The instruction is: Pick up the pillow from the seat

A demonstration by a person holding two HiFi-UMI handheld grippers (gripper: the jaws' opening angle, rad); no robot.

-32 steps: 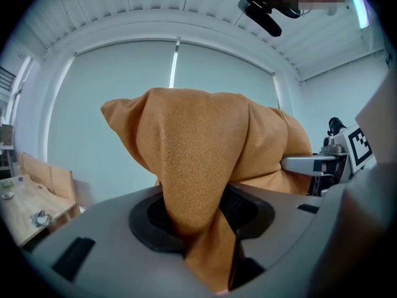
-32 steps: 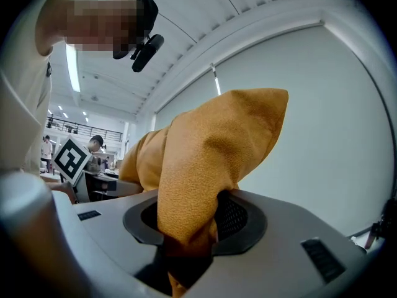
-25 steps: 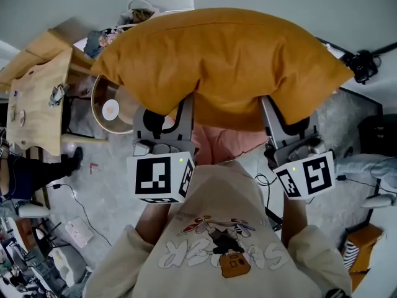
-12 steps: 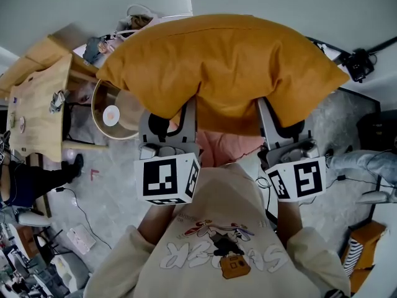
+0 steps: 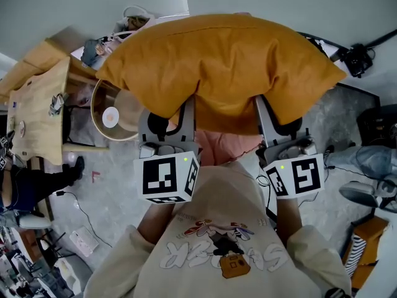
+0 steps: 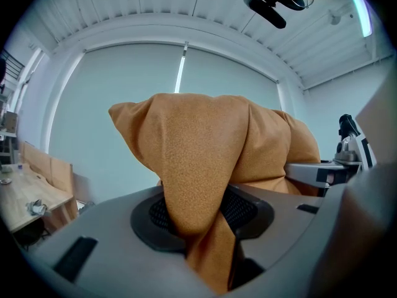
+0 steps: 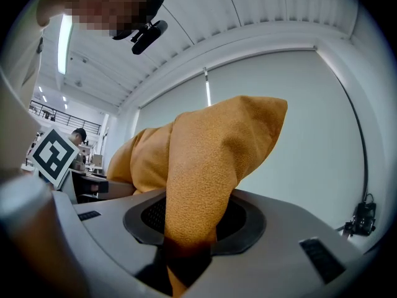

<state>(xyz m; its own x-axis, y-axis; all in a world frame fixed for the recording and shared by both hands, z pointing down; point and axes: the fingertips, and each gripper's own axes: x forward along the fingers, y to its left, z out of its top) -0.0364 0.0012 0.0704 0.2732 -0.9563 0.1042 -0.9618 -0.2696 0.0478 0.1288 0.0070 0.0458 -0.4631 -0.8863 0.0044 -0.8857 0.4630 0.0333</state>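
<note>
A big mustard-yellow pillow [image 5: 223,67] hangs in the air in front of me, held up by both grippers. My left gripper [image 5: 180,113] is shut on the pillow's lower left part, the fabric [image 6: 198,185] bunched between its jaws. My right gripper [image 5: 267,113] is shut on the pillow's lower right part, a fold of fabric [image 7: 198,191] pinched between its jaws. Below the pillow a pink seat [image 5: 220,144] shows between the two grippers. The pillow hides both sets of fingertips in the head view.
A wooden table [image 5: 37,104] stands at the left with a round wooden stool or bowl [image 5: 111,110] beside it. Cables [image 5: 74,197] lie on the grey floor. A black tripod and camera [image 5: 356,58] stand at the upper right. A person's leg [image 5: 360,160] shows at the right.
The pillow and both grippers have lifted slightly and shifted a little to the right; both grips are unchanged.
</note>
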